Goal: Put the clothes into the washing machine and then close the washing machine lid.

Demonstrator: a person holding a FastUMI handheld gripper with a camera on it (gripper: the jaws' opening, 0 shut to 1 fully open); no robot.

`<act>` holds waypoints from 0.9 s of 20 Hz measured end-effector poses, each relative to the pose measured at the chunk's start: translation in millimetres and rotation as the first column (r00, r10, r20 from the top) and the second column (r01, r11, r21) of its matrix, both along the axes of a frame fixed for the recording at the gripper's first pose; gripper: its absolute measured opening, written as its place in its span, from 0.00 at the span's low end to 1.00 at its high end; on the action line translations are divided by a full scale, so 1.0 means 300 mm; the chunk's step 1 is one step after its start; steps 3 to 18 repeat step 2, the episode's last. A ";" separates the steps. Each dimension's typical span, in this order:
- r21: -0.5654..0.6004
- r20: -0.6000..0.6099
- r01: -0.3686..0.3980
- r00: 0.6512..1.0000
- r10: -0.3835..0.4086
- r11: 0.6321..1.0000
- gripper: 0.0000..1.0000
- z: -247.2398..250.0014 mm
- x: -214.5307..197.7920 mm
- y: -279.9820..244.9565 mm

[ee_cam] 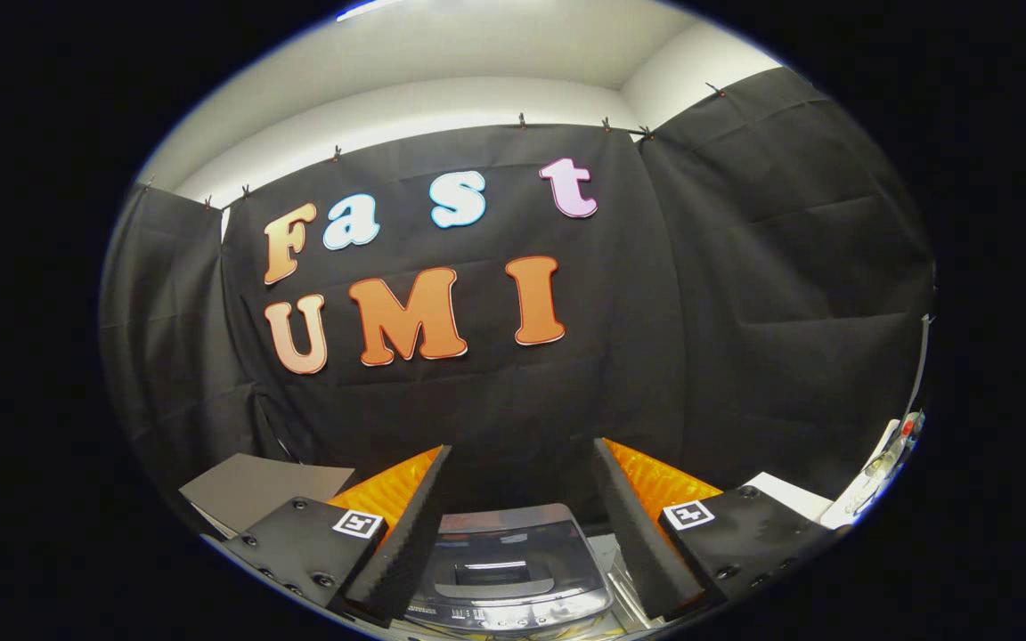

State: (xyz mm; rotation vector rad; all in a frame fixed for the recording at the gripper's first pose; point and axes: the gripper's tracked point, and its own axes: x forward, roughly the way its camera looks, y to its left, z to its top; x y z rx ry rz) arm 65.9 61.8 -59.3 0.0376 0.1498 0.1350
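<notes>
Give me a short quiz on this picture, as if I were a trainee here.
1. True or false: the gripper is clamped on a piece of clothing.
2. What appliance lies between and below the fingers?
3. The washing machine's lid looks: A) down, B) propped upright, C) removed.

Key:
1. False; the fingers stand apart with nothing between them.
2. The washing machine.
3. A.

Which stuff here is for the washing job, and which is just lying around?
For the job:
- washing machine, seen between the two fingers, its glossy lid looks down
- tongs, fingers spread wide with nothing between them

Just lying about:
- grey board, beyond the left-hand finger
- white sheet, beyond the right-hand finger
- small clutter farther out past that sheet, too small to tell
</notes>
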 end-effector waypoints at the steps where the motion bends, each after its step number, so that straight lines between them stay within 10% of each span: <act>1: -0.001 -0.001 0.001 1.000 -0.001 1.000 0.98 -0.004 -0.003 0.000; 18: -0.002 -0.002 0.002 1.000 -0.002 1.000 0.98 -0.005 0.000 -0.003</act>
